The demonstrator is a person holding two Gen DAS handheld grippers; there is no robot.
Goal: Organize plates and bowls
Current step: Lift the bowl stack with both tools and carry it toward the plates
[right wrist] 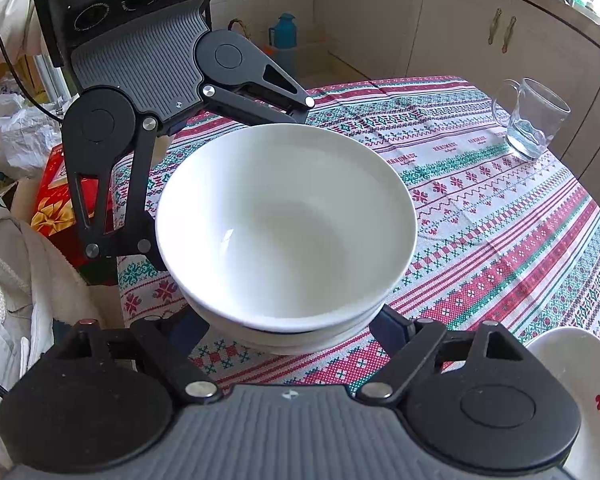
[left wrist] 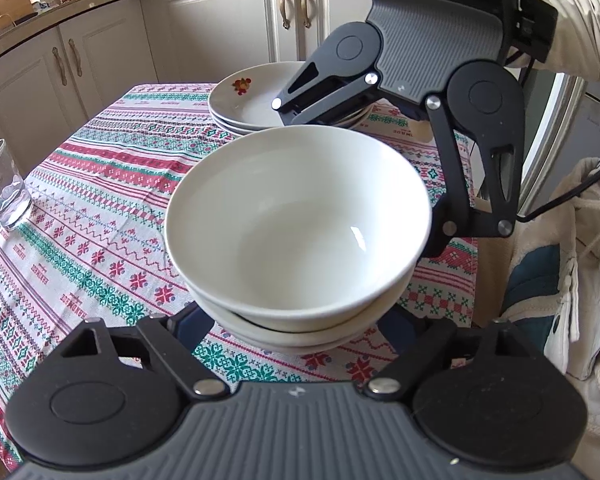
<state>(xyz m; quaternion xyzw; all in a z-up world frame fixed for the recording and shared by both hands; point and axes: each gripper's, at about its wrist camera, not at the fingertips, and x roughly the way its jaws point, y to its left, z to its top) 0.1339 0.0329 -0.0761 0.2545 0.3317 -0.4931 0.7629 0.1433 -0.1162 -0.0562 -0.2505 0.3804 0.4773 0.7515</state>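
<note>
Bowl stack [left wrist: 300,236] sits on tablecloth [left wrist: 92,200], near plate stack [left wrist: 252,100]. Left gripper [left wrist: 300,320] and right gripper [right wrist: 296,320] straddle it from opposite sides; whether pads press cannot be told. Judged step: nesting bowls. Next: release cleanly.

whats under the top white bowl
Another white bowl is nested beneath the top white bowl; only its rim band shows in both views. Its inside and base, and whether more bowls sit lower, are covered. Around the stack lies the patterned tablecloth.
</note>
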